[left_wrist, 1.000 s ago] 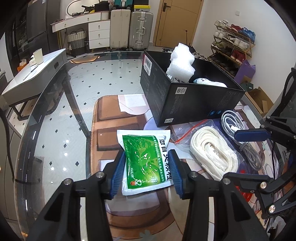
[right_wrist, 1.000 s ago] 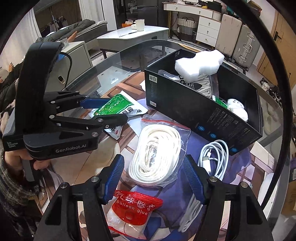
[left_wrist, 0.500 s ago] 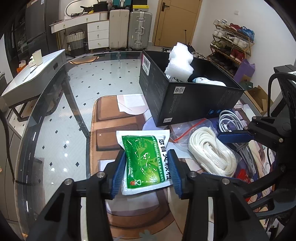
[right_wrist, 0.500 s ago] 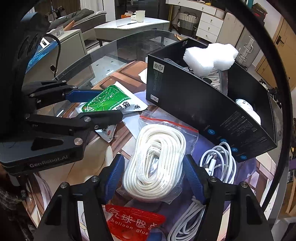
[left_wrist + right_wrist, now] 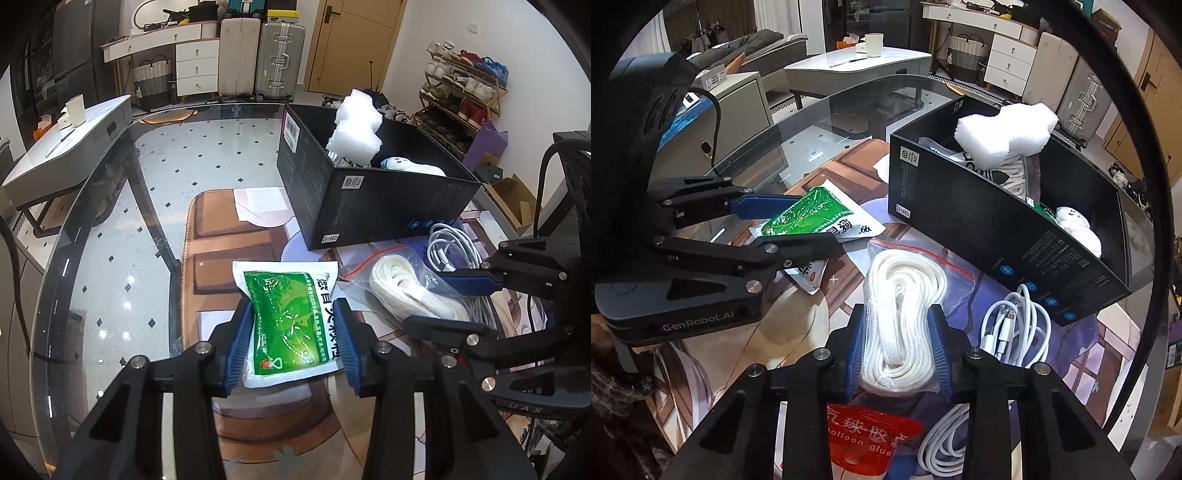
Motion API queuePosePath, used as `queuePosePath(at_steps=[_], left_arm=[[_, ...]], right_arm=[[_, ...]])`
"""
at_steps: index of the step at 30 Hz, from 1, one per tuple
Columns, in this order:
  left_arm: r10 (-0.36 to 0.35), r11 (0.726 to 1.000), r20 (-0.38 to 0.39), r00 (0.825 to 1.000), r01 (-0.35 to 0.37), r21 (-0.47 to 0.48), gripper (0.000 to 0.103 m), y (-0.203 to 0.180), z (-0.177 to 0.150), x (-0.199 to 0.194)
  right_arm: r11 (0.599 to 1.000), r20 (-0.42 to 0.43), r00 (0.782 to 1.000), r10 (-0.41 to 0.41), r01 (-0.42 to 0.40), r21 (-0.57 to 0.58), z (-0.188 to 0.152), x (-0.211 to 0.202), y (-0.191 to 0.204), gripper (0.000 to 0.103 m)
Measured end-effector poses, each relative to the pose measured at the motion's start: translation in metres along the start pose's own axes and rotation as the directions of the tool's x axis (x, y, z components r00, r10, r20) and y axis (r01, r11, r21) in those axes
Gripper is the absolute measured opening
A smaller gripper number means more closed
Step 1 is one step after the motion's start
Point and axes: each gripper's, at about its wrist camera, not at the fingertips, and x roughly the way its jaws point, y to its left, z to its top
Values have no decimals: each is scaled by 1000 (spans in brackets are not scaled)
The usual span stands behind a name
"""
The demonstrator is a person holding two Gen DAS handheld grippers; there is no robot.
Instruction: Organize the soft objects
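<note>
We have a tool in each hand, both angled down at the tabletop (image 5: 122, 236), and each has its own soft thing between the pads. The left tool (image 5: 291, 343) is clenched on the green sachet (image 5: 291, 317): the blue pads press its two long edges, and the packet's long axis runs straight ahead along the fingers, its sealed top pointing away from us toward the black box (image 5: 369, 199). The right tool (image 5: 897, 350) is closing, with the bagged white rope (image 5: 905, 306) between its pads; the pads already squeeze the near end of the coil into a waist. The rope's long axis also runs ahead of that tool, its red-zip end pointing toward the box.

The relation the next move turns on, as we judge it, is the box: it stands beyond both packets, up and to the right of the sachet in the left view, and just past the rope in the right view. The rope lies just beside the box's near wall, so the right hand is the nearer one. The box is open at the top, with white foam (image 5: 1004, 136) and other soft items already in it, so each load must be lifted over the wall.
</note>
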Motion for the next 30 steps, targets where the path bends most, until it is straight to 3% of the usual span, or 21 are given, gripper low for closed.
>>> queuePosePath(at_steps=[13,21,30], left_arm=[[18,999,13,1000,-19,32,42,-14,3,-14],[30,999,-1,1000,-30,45,42,-18,1,-11],[26,999,-3,1000,-26,45,42,-17,-2,-12]], right_arm=[[999,61,998,-2,-1,38,-9,-30,-16,24],[1000,5,1000,8,-8,23,-8,-2,-6,23],[998,-31,998,-56,55,-32,-2,13,3,30]])
